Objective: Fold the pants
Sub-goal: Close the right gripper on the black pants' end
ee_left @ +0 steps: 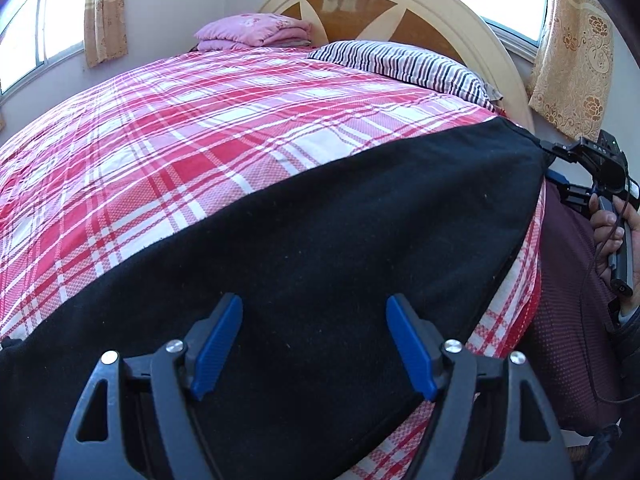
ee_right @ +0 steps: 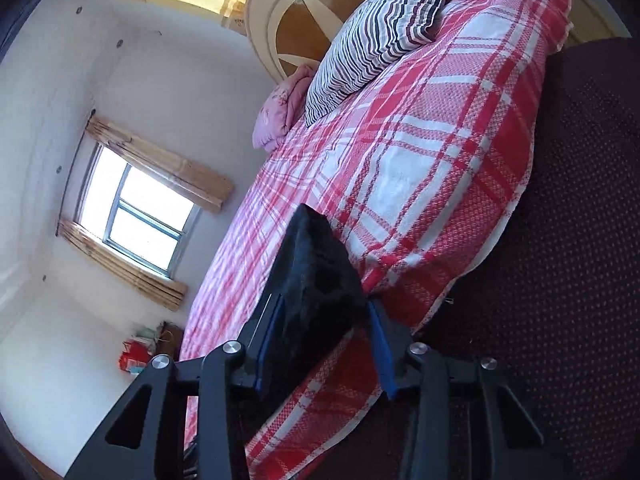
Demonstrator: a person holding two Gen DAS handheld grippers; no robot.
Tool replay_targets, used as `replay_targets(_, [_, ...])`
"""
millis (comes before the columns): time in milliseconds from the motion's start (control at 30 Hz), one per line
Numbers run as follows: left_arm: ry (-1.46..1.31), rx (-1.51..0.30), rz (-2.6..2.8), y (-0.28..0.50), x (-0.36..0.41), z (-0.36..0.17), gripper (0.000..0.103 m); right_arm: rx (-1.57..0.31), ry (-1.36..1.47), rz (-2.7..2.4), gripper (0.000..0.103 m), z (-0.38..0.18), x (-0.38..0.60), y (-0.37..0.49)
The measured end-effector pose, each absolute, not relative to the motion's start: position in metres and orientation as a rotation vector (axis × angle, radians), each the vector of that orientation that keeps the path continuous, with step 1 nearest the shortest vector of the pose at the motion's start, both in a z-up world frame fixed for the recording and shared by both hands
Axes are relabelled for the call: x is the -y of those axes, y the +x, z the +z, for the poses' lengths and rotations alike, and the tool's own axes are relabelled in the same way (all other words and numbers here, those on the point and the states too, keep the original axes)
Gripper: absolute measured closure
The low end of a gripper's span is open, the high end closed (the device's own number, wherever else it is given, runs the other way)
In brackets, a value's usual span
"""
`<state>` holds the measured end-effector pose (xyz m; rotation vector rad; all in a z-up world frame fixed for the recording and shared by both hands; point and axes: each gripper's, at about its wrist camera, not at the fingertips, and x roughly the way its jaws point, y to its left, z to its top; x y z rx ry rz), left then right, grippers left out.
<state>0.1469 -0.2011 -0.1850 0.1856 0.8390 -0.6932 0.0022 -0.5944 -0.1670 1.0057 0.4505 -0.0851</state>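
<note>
A: Left gripper [ee_left: 314, 346] hangs wide open right over the pants [ee_left: 320, 220], nothing pinched.

B: And the black cloth runs long along the bed's [ee_left: 180, 128] near edge, off to the far corner, where the right gripper [ee_right: 320, 344] clamps it.

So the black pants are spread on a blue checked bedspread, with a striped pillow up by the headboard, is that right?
Not quite. The bedspread is red, pink and white checked, not blue; both wrist views show it. The rest holds: the black pants lie spread on it, and the striped pillow sits up by the headboard.
</note>
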Motion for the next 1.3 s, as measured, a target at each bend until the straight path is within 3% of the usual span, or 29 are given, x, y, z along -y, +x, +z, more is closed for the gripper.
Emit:
replay_targets(233, [0.188,-0.840,-0.691,0.147,0.201,-0.185,0.026,-0.500,0.858,-0.223,0.064,-0.142,0.584,-0.004])
replay_targets(733, [0.147,-0.838,-0.669,0.152,0.191,-0.185,0.024,-0.487,0.992,-0.147,0.064,-0.168,0.602,0.004])
replay_targets(1100, [0.162,-0.839,-0.663,0.152,0.193,-0.187,0.024,-0.489,0.933,-0.128,0.065,-0.160,0.589,0.010])
replay_targets(1133, [0.160,-0.840,-0.665,0.152,0.193,-0.187,0.024,-0.485,0.932,-0.130,0.066,-0.160,0.590,0.010])
replay_targets(1233, [0.153,-0.842,-0.669,0.153,0.191,-0.187,0.024,-0.449,0.917,-0.155,0.086,-0.154,0.592,0.004])
replay_targets(1300, [0.146,-0.844,-0.670,0.152,0.189,-0.186,0.024,-0.432,0.940,-0.139,0.089,-0.155,0.594,0.002])
